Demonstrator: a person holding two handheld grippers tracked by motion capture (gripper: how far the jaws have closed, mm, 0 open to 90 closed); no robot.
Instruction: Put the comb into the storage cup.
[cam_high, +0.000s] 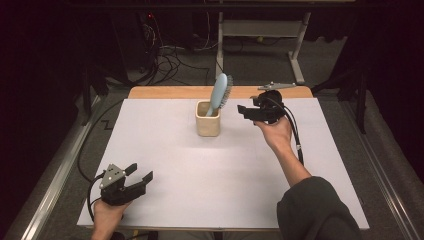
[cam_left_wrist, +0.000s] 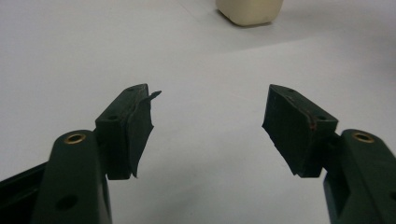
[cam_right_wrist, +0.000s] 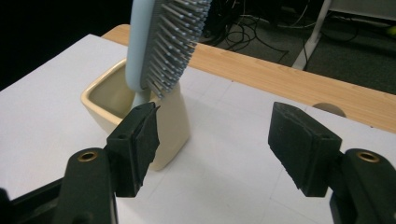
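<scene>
Your left gripper (cam_high: 137, 176) rests at the near left of the table (cam_high: 165, 165), jaws apart and empty, well away from the work. The hairbrush (cam_high: 220, 92) stands handle-down in the cream cup (cam_high: 207, 122), its long axis leaning right. Your right gripper (cam_high: 243, 111), jaws apart, sits just right of it and is the nearer one.
</scene>
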